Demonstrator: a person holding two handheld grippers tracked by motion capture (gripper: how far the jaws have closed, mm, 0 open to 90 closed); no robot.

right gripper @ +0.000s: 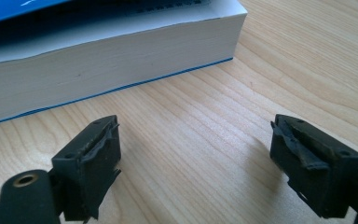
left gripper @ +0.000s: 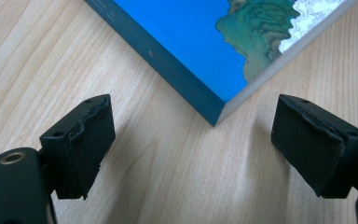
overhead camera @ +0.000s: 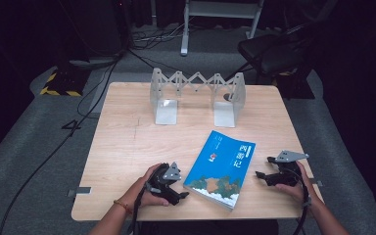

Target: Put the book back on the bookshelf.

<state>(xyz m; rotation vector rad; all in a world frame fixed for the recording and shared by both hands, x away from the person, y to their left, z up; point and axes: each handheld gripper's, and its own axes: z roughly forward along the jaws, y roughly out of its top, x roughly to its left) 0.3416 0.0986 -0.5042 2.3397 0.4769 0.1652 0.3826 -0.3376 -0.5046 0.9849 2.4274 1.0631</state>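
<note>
- Paperback book [overhead camera: 221, 168] lies flat on the worktop [overhead camera: 122, 147] near its front edge, between the two hands and touching neither hand-held gripper.
- Handling, as I judge it: thick, so fairly heavy for one grip; the block of pages is stiff, but the glossy cover may be slippery and will flex if pinched alone.
- Best hold looks like the whole thickness, at the spine [left gripper: 168, 65] or the page edge [right gripper: 102, 79], with a corner lifted first.
- Looks: bright blue cover, darker blue spine, a green-brown landscape with white waves at the near end, white characters on top.
- Left hand-held gripper [left gripper: 191, 140] has its jaws wide apart, facing the book's near corner.
- Right hand-held gripper [right gripper: 193, 163] is also spread, low before the page edge.
- An extendable metal bookend rack [overhead camera: 197, 95] stands at the far side.
</note>
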